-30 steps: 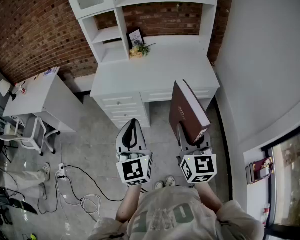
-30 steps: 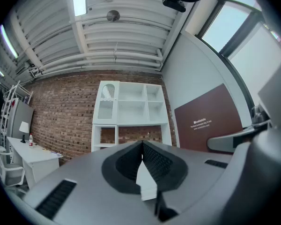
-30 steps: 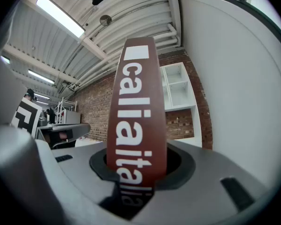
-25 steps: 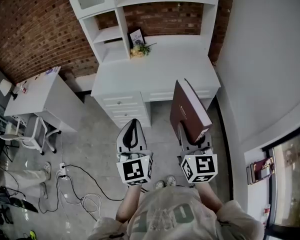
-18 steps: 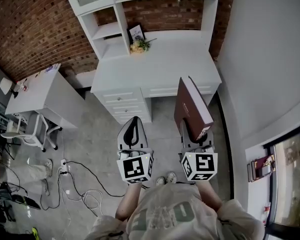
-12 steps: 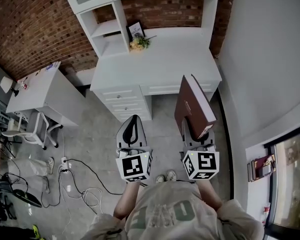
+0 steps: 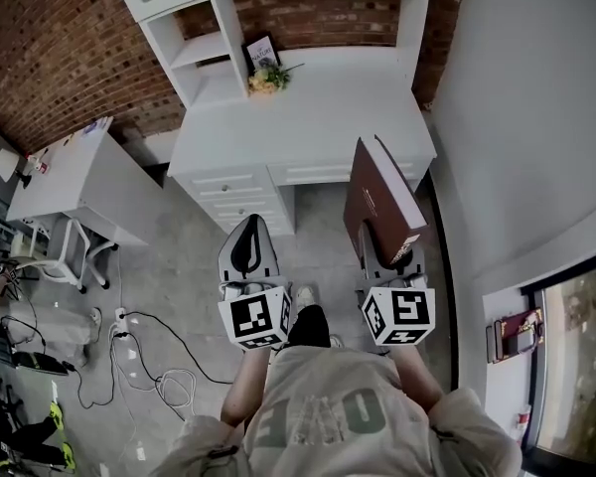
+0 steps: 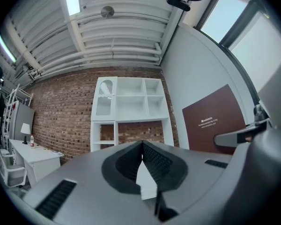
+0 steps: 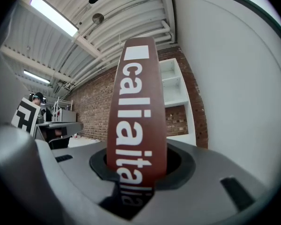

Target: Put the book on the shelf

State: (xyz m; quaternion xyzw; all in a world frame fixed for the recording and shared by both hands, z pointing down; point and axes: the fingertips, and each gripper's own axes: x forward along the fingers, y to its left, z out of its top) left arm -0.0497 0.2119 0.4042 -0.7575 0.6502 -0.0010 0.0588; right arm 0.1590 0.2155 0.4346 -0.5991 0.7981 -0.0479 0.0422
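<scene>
The white shelf (image 7: 204,53) runs off the top of the head view, its upper bays cut off, and the book (image 7: 377,202) stands upright in the air in front of the tabletop (image 7: 308,117), well short of the shelf. It looks a stiff, thick, fairly heavy hardback with smooth covers that might slip or tip, so low across both covers seems the place to hold it; the right hand-held gripper (image 7: 382,261) clamps it there, hiding its bottom end. The left hand-held gripper (image 7: 246,229) is pinched closed on nothing.
</scene>
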